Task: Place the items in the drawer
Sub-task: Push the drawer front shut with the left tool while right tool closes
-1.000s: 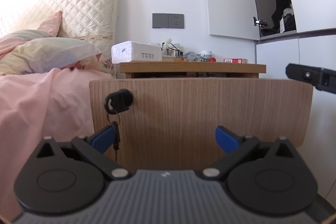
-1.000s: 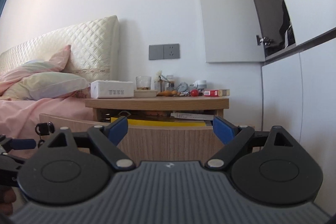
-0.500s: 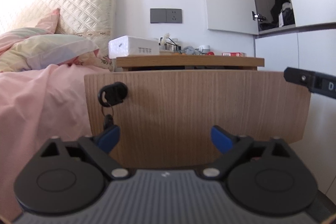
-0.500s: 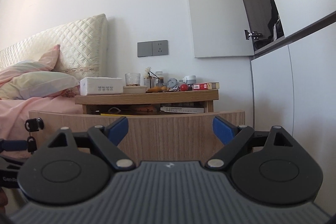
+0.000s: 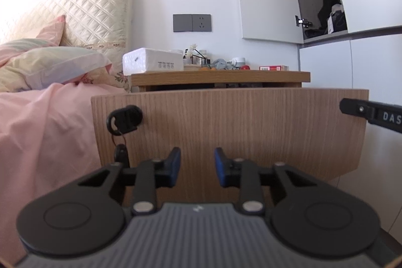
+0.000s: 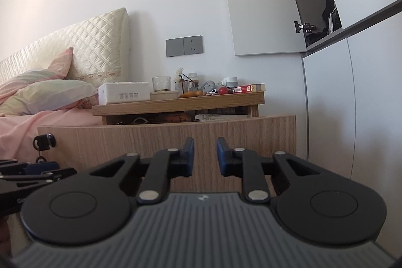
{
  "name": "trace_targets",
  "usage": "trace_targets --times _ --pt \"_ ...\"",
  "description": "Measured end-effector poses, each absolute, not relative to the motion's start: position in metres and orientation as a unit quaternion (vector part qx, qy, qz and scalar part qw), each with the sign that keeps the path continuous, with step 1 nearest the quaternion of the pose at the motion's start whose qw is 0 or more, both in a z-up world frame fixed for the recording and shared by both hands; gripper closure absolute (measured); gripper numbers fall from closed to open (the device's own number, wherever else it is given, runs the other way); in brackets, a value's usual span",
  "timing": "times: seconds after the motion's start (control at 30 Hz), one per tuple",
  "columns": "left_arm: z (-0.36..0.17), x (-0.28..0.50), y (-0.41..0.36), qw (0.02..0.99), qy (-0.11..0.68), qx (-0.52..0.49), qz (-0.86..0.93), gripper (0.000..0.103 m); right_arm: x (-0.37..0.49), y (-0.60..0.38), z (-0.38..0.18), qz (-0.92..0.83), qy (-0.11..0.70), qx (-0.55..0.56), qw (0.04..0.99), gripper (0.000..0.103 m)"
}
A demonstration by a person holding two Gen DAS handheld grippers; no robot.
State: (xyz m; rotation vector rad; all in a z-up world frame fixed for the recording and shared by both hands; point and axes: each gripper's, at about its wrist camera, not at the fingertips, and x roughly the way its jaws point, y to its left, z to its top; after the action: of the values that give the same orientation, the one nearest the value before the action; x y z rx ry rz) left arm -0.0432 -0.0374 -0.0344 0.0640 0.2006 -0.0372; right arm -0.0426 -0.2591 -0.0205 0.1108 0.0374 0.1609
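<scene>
The drawer [image 5: 251, 127] front hides its inside in both views. At the right edge of the left wrist view, the right claw [image 5: 371, 113] is cut off. Small items [image 6: 208, 88] on the bench [image 6: 176, 104] are too small to tell. The dark cupboard opening [image 5: 326, 14] at upper right shows only unclear shapes.

Left wrist view sits low and close, facing the wooden drawer front [image 5: 226, 127] almost square on, tipped slightly down. Right wrist view looks level from farther back and to the right, seeing over the front's top edge. Both share that front, the key [image 6: 44, 142] at its left edge, the nightstand top [image 6: 176, 103], and the bed [image 5: 45, 117].
</scene>
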Motion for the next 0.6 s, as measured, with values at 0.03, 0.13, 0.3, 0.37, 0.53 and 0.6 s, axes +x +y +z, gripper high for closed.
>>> trace_targets --times 0.03,0.13,0.3,0.37,0.53,0.6 --pt "-0.035 -0.042 -0.037 0.994 0.102 0.032 -0.02 0.078 -0.042 -0.258 -0.021 0.081 0.021 0.055 0.995 0.085" --pt "-0.036 -0.038 -0.036 0.994 0.102 0.034 -0.023 0.085 -0.04 -0.258 -0.022 0.083 0.026 0.056 0.995 0.089" --pt "-0.033 -0.032 -0.034 0.994 0.094 0.043 -0.019 0.088 -0.035 -0.259 -0.023 0.084 0.032 0.06 0.994 0.097" --pt "-0.031 -0.029 -0.034 0.995 0.091 0.049 -0.014 0.088 -0.033 -0.26 -0.024 0.081 0.033 0.061 0.994 0.097" --pt "-0.029 -0.022 -0.034 0.995 0.09 0.051 -0.009 0.088 -0.026 -0.262 -0.025 0.078 0.036 0.063 0.994 0.097" --pt "-0.029 -0.021 -0.035 0.995 0.088 0.052 -0.007 0.088 -0.023 -0.262 -0.028 0.078 0.04 0.064 0.994 0.097"
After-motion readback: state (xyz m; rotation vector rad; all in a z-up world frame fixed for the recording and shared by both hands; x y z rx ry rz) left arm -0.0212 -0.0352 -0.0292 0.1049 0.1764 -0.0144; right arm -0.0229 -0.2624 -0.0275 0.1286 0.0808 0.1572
